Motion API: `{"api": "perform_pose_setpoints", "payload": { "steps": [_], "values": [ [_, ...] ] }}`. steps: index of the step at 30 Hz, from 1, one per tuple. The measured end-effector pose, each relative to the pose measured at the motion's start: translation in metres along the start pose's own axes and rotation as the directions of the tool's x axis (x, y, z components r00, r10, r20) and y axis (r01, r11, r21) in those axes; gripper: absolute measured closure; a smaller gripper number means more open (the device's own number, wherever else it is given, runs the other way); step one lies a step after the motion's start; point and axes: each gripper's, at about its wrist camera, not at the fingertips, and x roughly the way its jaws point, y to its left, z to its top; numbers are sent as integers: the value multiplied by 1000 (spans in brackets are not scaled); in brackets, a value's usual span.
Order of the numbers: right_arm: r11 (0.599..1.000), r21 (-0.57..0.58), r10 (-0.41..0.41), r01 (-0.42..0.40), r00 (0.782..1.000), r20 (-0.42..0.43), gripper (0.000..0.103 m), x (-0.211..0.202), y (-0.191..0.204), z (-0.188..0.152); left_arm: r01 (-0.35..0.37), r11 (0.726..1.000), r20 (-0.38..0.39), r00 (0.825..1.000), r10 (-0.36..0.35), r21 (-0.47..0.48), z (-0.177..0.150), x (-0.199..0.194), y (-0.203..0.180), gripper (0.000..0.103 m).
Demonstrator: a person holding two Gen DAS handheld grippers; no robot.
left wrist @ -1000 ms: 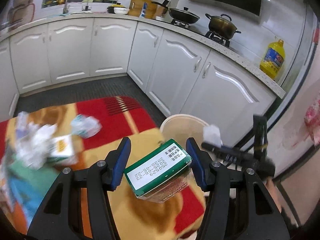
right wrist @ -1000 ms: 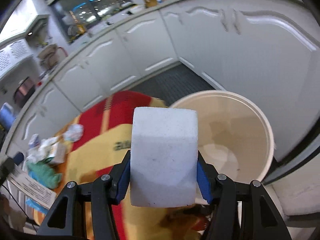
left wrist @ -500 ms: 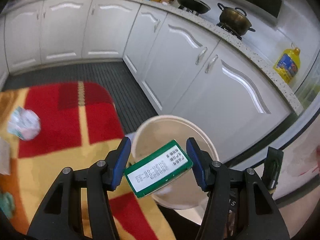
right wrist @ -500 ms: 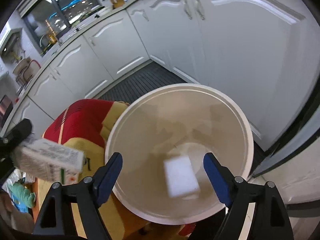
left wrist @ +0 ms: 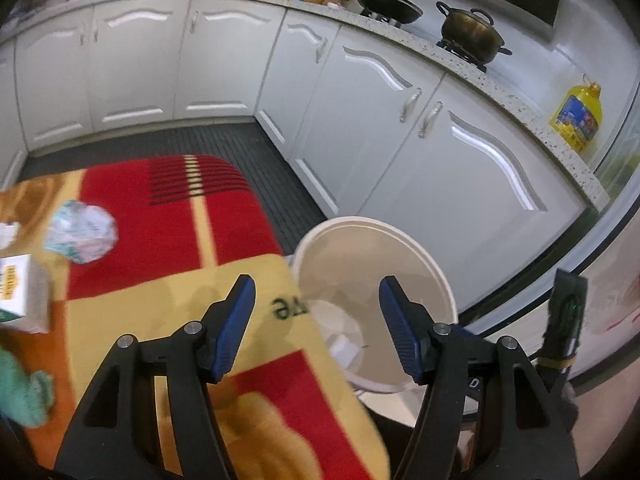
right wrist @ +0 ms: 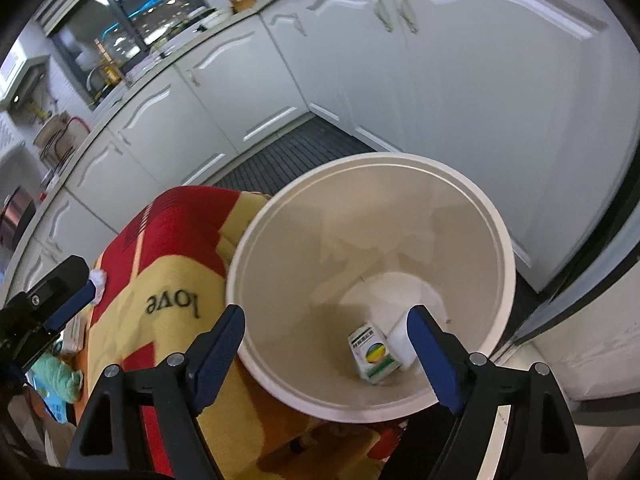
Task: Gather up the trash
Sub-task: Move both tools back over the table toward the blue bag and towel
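- Left tool [left wrist: 316, 320], right tool [right wrist: 326, 350]: both spread wide, empty, above the bin [right wrist: 496, 216] for dropping.
- Carton [right wrist: 374, 352], white block [right wrist: 400, 340]: on bin floor.
- Crumpled paper [left wrist: 82, 232]: on tabletop [left wrist: 168, 280] at 10 o'clock, awaiting pickup.

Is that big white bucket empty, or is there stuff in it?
Not empty. The bucket holds a green-and-white carton and a white block at its bottom.

This is a home kitchen. White panelled cabinet doors [left wrist: 404, 148] run under a speckled stone worktop [left wrist: 500, 92], where a dark wok [left wrist: 388, 2] and a brass-coloured pot [left wrist: 472, 34] stand on a gas hob, with a yellow oil bottle [left wrist: 576, 118] at the far right.
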Motion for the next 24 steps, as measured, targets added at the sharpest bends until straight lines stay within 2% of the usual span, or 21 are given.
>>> {"api": "perform_pose_setpoints", "payload": {
  "steps": [6,10,17,24],
  "values": [
    [998,-61,-7,9,999,36,21,-10,24,-5,-86,996,30,996,86,9,-12,-26,16,40],
    [996,-93,5,-2,999,42,21,-15,42,-10,-153,988,75,986,151,17,-23,-50,29,40],
    [985,-171,22,-8,997,77,21,-30,79,-18,-226,974,133,965,225,-8,-39,-89,52,40],
    [964,-265,24,11,992,128,16,-46,115,-26,-248,968,174,952,252,-45,-52,-130,74,40]
  ]
}}
